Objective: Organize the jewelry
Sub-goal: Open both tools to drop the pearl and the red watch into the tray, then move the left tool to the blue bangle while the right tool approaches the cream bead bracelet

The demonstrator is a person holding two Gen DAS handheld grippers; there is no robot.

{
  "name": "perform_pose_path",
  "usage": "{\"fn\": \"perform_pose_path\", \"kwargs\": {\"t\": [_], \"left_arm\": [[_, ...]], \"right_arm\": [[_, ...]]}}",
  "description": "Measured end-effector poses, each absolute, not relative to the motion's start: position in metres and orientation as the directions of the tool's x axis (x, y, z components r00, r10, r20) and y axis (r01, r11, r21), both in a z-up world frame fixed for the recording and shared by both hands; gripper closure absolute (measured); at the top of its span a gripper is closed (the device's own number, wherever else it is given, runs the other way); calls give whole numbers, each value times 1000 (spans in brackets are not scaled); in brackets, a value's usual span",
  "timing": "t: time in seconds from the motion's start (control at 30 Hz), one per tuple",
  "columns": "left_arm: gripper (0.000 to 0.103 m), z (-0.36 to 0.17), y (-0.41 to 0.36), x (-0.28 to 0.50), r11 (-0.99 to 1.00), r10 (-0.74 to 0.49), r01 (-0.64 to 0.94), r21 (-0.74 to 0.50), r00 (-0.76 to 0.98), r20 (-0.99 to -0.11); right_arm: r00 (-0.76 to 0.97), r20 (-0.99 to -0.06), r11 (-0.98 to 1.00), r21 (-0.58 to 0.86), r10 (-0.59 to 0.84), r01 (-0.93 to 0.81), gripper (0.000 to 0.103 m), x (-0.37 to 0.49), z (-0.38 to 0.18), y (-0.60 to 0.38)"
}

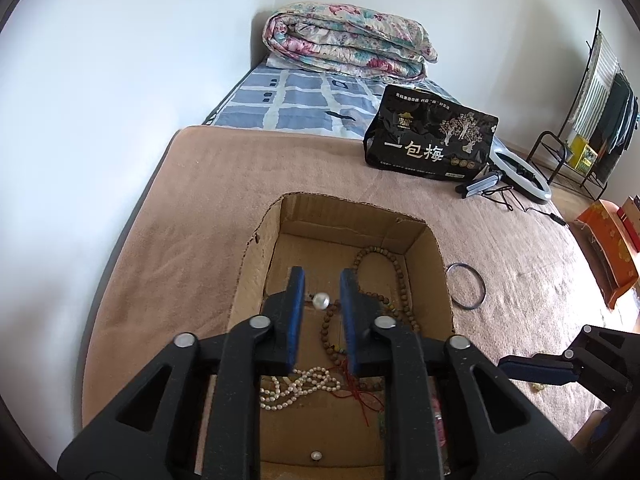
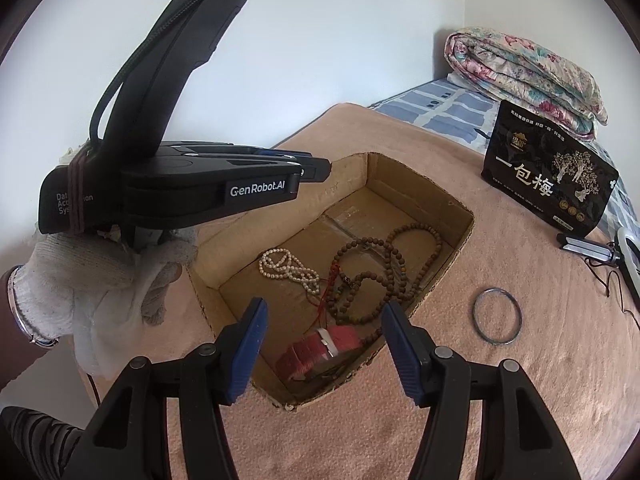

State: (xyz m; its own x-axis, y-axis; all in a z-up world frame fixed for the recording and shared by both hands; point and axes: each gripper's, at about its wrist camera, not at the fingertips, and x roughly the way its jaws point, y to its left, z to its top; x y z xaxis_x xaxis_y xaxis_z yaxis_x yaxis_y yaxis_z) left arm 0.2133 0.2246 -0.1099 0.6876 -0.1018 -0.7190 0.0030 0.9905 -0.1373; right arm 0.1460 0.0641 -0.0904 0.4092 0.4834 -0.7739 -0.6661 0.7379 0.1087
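Observation:
A cardboard box [image 1: 424, 256] [image 2: 460, 208] sits on a pink blanket. Inside lie a white pearl strand [image 1: 296, 390] [image 2: 288, 268], brown wooden bead strings [image 1: 400, 280] [image 2: 384, 272] and a red tasselled piece [image 2: 320, 350]. My left gripper [image 1: 321, 294] hovers over the box, jaws open a little, with a single large pearl [image 1: 321, 301] in the gap, touching neither pad. A small pearl [image 1: 316, 456] lies on the box floor. My right gripper [image 2: 324, 344] is open and empty above the box's near edge. A thin metal bangle [image 1: 466, 286] [image 2: 496, 316] lies on the blanket right of the box.
A black snack bag [image 1: 432, 136] [image 2: 548, 184], a ring light [image 1: 520, 176] and a folded floral quilt [image 1: 348, 42] lie further back on the bed. A wall runs along the left. A clothes rack [image 1: 592, 120] stands at the right.

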Motion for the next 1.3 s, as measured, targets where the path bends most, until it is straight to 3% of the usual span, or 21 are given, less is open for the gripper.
{"fn": "perform_pose_path", "kwargs": {"t": [0.03,0.23,0.6,1.3], "left_arm": [[57,-109,225,213,990,-103,3,-139,689,-717],[39,-107,222,212,991,-93,-4,-132,691,-717],[39,-107,217,209,991,-91,-9,-134,689,-719],[39,-87,166,208,990,-129,54,-129,702,-700]], "right_arm": [[412,-773,737,106,483,-667,33,146,-89,65],[438,-762,740,79,477,-668,13,142,-85,67],[501,-748,767,18,436,-641,2,138,-78,54],[551,-733,818,14,400,-575,1,137,-70,-10]]}}
